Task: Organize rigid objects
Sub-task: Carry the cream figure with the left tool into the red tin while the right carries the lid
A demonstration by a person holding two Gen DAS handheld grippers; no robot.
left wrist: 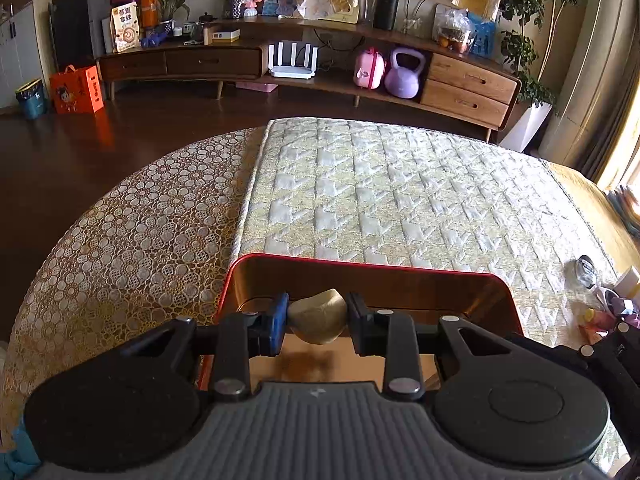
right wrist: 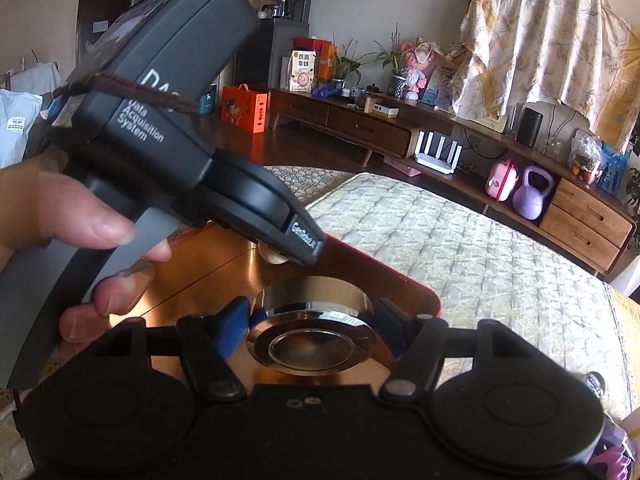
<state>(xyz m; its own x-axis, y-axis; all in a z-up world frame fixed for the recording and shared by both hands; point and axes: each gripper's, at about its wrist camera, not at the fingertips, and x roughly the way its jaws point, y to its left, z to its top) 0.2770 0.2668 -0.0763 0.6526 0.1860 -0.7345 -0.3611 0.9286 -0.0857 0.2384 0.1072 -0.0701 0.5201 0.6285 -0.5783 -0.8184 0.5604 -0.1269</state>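
Both loads over the red-rimmed tray (left wrist: pixel 360 268): left gripper (left wrist: pixel 317 320) clamped on pale stone (left wrist: pixel 318 316), right gripper (right wrist: pixel 312 324) clamped on metal disc (right wrist: pixel 316 320); next, probably lower and release.

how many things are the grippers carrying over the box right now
2: a pale stone in the left gripper, a shiny metal disc in the right gripper, both over the red box.

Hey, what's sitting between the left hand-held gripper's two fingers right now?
A pale, rounded stone-like piece, pinched above the red-rimmed tray; the left wrist view shows it.
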